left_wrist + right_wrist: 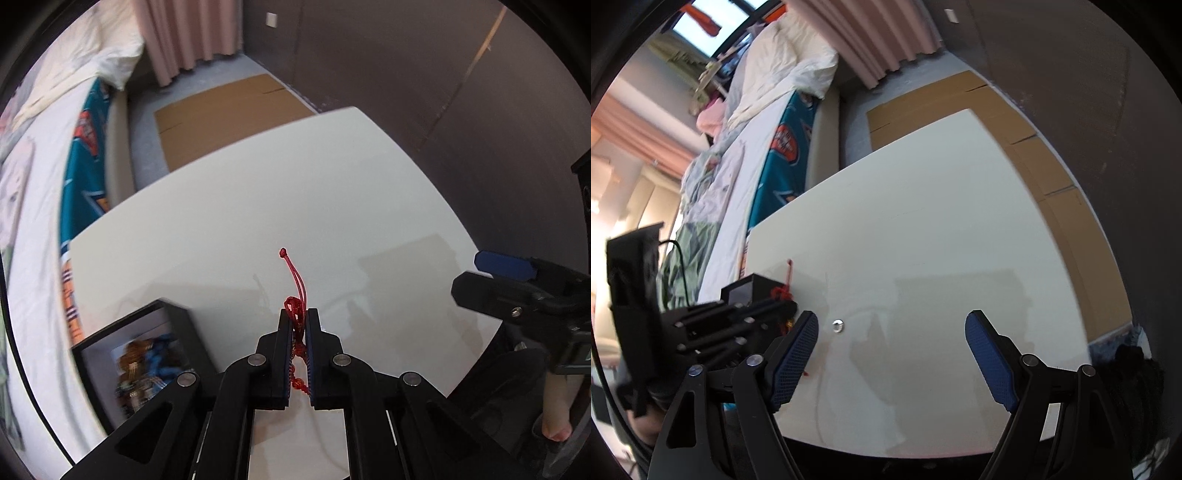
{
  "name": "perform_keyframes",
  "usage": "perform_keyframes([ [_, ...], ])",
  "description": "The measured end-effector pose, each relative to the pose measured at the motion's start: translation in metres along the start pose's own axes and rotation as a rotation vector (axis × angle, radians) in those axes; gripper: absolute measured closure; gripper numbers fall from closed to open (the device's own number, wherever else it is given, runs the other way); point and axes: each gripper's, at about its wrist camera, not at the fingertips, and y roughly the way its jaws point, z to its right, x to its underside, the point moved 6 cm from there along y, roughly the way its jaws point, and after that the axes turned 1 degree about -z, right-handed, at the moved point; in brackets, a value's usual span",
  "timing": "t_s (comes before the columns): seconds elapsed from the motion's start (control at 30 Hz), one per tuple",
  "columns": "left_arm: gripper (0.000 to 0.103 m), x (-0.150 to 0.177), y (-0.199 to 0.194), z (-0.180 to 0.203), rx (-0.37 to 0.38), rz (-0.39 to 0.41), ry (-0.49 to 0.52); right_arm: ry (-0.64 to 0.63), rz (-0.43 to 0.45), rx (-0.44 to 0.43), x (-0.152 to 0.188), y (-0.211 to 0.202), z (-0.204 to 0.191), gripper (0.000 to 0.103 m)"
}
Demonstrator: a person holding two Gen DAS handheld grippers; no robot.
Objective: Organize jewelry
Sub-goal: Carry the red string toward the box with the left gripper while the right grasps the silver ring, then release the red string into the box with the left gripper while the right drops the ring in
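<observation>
My left gripper [299, 314] is shut on a red cord bracelet [294, 305]; its knotted tail sticks up past the fingertips and red beads hang between the jaws. It is held above the white table [332, 206], just right of a black jewelry box [147, 354] holding blue and gold pieces. My right gripper [892, 325] is open and empty above the table. In the right wrist view the left gripper [785, 301] with the red bracelet [783, 291] is at the left, by the black box [750, 290]. A small silver ring [838, 326] lies on the table [942, 229] near my left fingertip.
A bed [44, 184] with white sheets and a teal jersey runs along the table's left side. Flattened cardboard [221, 110] lies on the floor beyond the table. A dark wall [461, 92] stands to the right. The right gripper [517, 284] shows at the right edge of the left wrist view.
</observation>
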Motion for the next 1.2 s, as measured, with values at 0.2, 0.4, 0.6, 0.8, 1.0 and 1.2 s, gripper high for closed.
perform_keyframes([
  [0.2,0.097,0.013,-0.020,-0.022,-0.005,0.026,-0.030,-0.096,-0.051,0.012,0.007,0.021,-0.030,0.032],
  [0.4,0.097,0.020,-0.044,-0.041,-0.006,0.062,-0.054,-0.178,-0.103,0.034,0.017,0.042,-0.053,0.046],
  [0.6,0.097,0.025,-0.060,-0.059,-0.020,0.087,-0.076,-0.215,-0.174,0.060,0.026,0.070,-0.066,0.068],
  [0.8,0.097,0.035,-0.070,-0.076,-0.035,0.096,-0.104,-0.270,-0.201,0.135,0.029,0.091,-0.078,0.078],
  [1.0,0.097,0.043,-0.076,-0.093,-0.048,0.101,-0.129,-0.332,-0.195,0.291,0.032,0.103,-0.077,0.080],
  [1.2,0.097,0.044,-0.078,-0.101,-0.041,0.112,-0.156,-0.379,-0.158,0.306,0.036,0.099,-0.084,0.090],
])
